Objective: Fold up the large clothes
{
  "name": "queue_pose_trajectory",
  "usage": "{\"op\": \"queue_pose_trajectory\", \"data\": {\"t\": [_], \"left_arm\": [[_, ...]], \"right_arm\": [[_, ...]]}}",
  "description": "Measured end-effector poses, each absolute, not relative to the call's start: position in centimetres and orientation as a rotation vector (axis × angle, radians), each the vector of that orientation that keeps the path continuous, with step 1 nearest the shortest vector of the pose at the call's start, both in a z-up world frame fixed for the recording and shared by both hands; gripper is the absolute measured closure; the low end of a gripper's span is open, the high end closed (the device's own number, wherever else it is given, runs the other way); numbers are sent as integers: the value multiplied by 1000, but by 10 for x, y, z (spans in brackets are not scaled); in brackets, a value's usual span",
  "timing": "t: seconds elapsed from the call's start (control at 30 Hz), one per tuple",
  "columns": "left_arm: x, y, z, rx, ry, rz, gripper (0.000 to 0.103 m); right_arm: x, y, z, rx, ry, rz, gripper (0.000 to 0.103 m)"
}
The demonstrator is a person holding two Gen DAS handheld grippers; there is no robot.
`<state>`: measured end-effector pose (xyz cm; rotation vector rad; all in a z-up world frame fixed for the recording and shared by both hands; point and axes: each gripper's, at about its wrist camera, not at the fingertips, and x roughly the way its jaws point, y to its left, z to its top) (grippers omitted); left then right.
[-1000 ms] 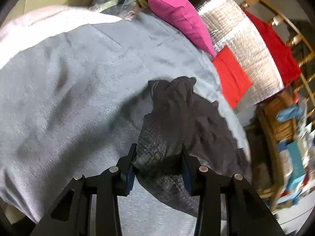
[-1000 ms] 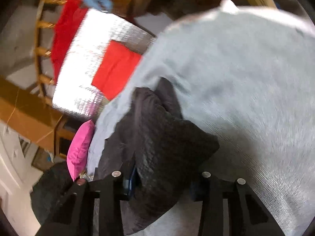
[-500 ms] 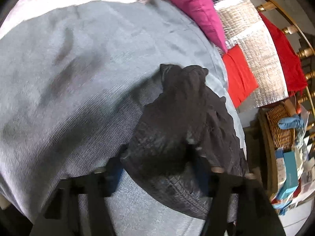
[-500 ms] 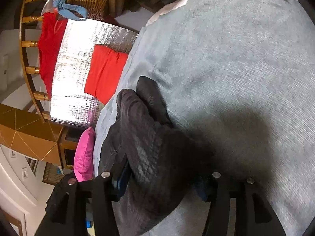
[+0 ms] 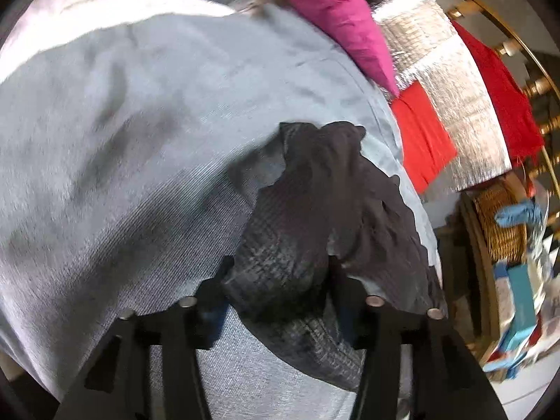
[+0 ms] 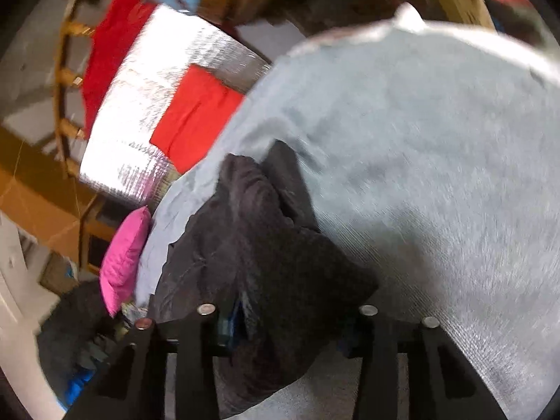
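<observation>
A dark grey, textured garment lies bunched on the light grey bed cover. My left gripper has a thick fold of it between its fingers and holds it off the cover. My right gripper holds another bunch of the same garment, which hangs over the grey cover. The cloth hides the fingertips of both grippers.
A pink pillow lies at the bed's far edge. Beyond it a silver foil mat with red cloths covers the floor. A wicker basket and boxes stand at the right. Wooden furniture stands by the wall.
Both grippers keep their hold on the dark garment and swing about with it; the views shift and blur. The garment stays bunched between them.
</observation>
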<state>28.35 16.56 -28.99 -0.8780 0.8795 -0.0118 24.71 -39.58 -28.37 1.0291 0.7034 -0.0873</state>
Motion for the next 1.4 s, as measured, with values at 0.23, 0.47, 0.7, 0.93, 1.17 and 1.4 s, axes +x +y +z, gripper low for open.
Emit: {"op": "queue_pose_trajectory", "data": {"t": [0.23,0.47,0.7,0.93,1.17,1.4], "left_arm": [[285,152,-290,-839,876,-75,51],[283,155,-279,-825,833,-105,64],[291,163,-299,-904,922,-92,44],[283,182,-297,-1011,960,-115,29],[277,215,-284,-1045,923,-65,23],[311,197,-273,-863,1018,-211,22]], "right_arm": [[256,-391,-290,990,700,-35,30],[248,-371,-262,766,625,-63,64],[250,-389,-288,931,720,-50,51],[234,-433,-297,1245,714,9,39],[250,-484,-295,1261,741,-22,26],[304,-468,-298,1172,916,242,26]]}}
